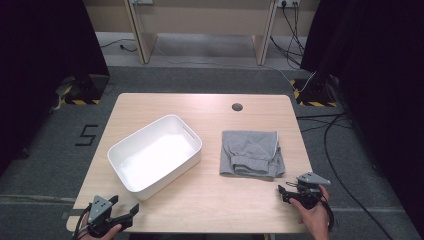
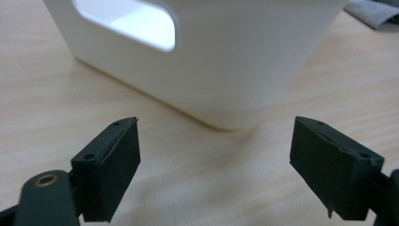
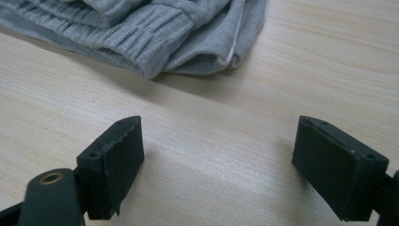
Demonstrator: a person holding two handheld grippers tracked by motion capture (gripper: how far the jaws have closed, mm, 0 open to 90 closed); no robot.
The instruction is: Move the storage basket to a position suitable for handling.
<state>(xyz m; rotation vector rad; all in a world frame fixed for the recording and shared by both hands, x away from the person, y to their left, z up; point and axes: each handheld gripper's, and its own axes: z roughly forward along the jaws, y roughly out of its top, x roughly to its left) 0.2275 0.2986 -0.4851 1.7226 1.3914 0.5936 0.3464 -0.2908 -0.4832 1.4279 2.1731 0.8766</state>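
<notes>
Jaws of both grippers apart, empty, grey garment just beyond right gripper

Each hand-held claw is a matte black plastic unit. The left claw and right claw each carry a grey three-cornered top plate with dark holes. Each has two blocky black rectangular jaws with small screw recesses; a brass-coloured eyelet sits at the left jaw arm. Black cables trail from both units.
</notes>
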